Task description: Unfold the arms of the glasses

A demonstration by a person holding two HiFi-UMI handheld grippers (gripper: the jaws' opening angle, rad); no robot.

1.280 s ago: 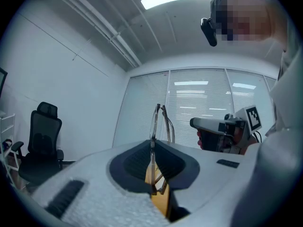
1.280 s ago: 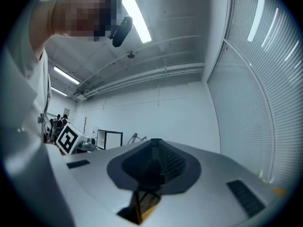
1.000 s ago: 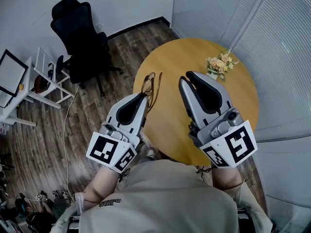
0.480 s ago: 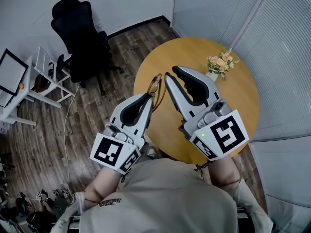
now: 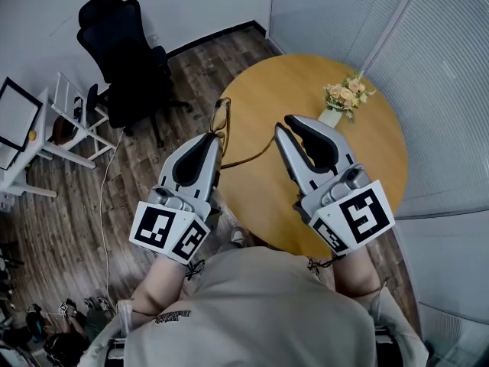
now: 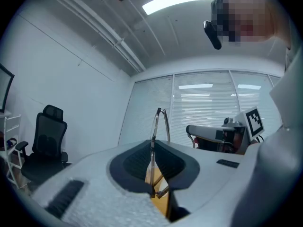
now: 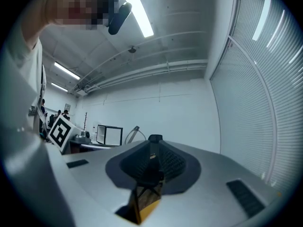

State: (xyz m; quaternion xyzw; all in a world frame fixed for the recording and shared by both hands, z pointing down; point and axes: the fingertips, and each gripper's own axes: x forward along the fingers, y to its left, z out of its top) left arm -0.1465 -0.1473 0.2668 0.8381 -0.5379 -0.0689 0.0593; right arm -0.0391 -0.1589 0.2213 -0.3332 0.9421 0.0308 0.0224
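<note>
Thin metal-framed glasses [image 5: 222,118] hang in the air over the near left edge of the round wooden table [image 5: 306,82]. My left gripper [image 5: 216,138] is shut on the front frame, whose rim [image 6: 160,122] rises upright from between its jaws. One thin arm [image 5: 252,155] stretches out from the frame towards my right gripper [image 5: 284,125], which is shut on that arm's dark tip [image 7: 152,167]. Both grippers point level, side by side, a short way apart. The second arm is not clear in any view.
A small vase of flowers [image 5: 345,98] stands at the table's far right. A black office chair [image 5: 122,52] and a white rack [image 5: 69,121] are on the wooden floor to the left. Slatted blinds [image 5: 428,90] curve behind the table.
The grippers have drawn apart: the left one shifted left with the frame, the right one moved right and lower. The glasses arm now spans the gap between them.
</note>
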